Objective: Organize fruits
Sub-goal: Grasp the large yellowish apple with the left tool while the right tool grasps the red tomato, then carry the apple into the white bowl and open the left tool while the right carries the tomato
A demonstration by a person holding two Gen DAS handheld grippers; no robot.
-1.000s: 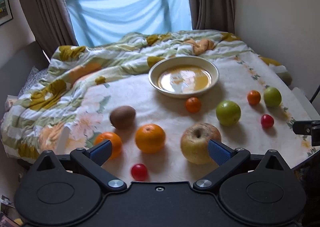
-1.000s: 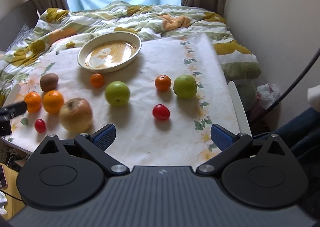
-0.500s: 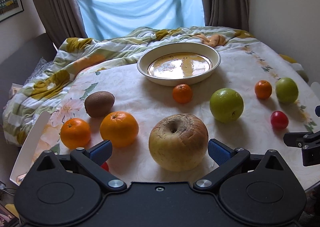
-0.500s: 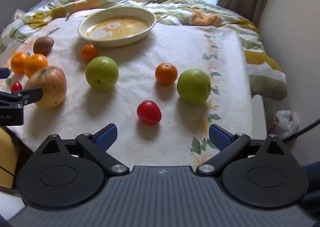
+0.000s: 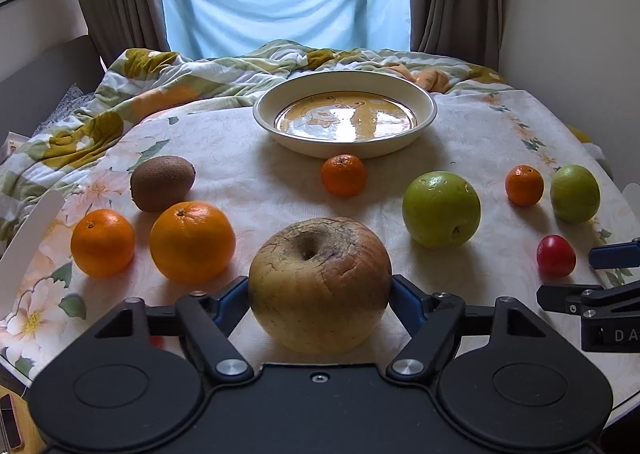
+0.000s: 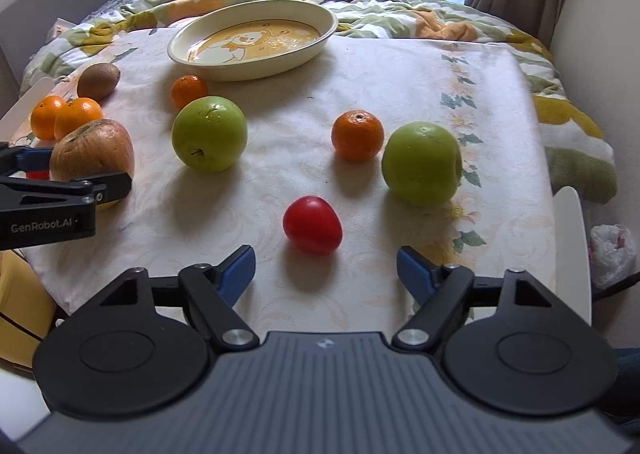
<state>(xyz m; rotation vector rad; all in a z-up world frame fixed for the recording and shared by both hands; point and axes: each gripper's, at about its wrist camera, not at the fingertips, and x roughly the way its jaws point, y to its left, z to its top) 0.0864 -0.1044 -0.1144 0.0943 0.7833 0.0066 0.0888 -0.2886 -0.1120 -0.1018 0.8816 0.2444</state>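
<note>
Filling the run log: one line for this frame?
left gripper: jaws around wrinkled apple, on cloth | right gripper: open, short of red tomato | bowl: empty

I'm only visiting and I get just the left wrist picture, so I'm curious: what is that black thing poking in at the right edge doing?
Observer: That is the right gripper. Its jaws stand open and empty, and a red tomato lies just ahead of them.
Operator: Glare hides the dish. Is anything painted in it?
Observer: Yes, a bear on the yellow bottom of the cream dish.
Operator: Is there anything past the table's right side?
Observer: A white plastic bag lies down there.
</note>
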